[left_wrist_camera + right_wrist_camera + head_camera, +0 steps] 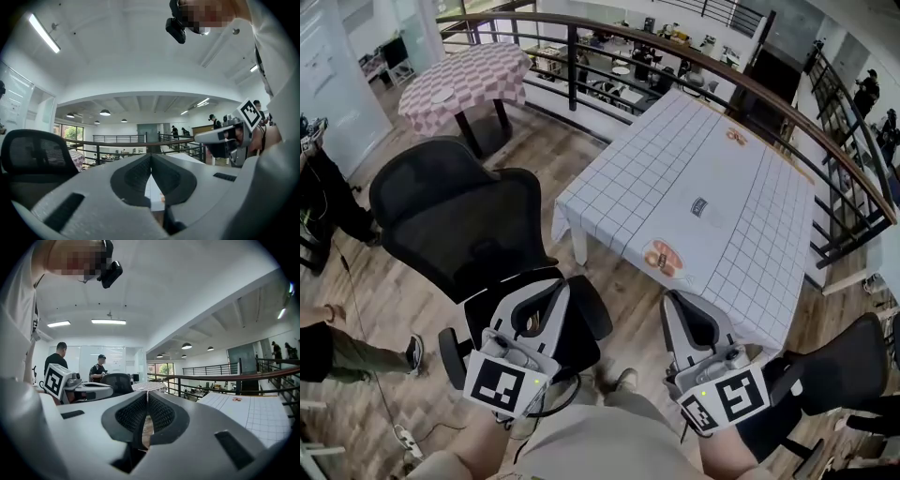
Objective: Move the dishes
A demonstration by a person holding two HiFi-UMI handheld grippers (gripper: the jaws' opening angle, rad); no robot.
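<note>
Both tongs empty. Left gripper (551, 292): jaws pressed together, nothing between them, confirmed in its own view. Right gripper (678, 302): same, jaws closed on air. Both are low near my lap, pointing roughly level toward 12 o'clock.

Grid-cloth table (628, 178) ahead at 1 o'clock. It holds three small items I take for the dishes:
- nearest dish (664, 258), orange-pink contents, at 12 o'clock from the right gripper, near the table's close edge
- small dark one (701, 208), mid-table
- orange-marked one (736, 136), far end

All are too small to tell their kind.

Black mesh chair (455, 216) at 10 o'clock, between the left gripper and the pink checked table (478, 75), which carries a white plate (442, 96).

Judgement: task not begun. Nothing gripped or lifted, and neither gripper is at the table. Everything is left to do: reach, open, grasp, carry. Destination not evident.
</note>
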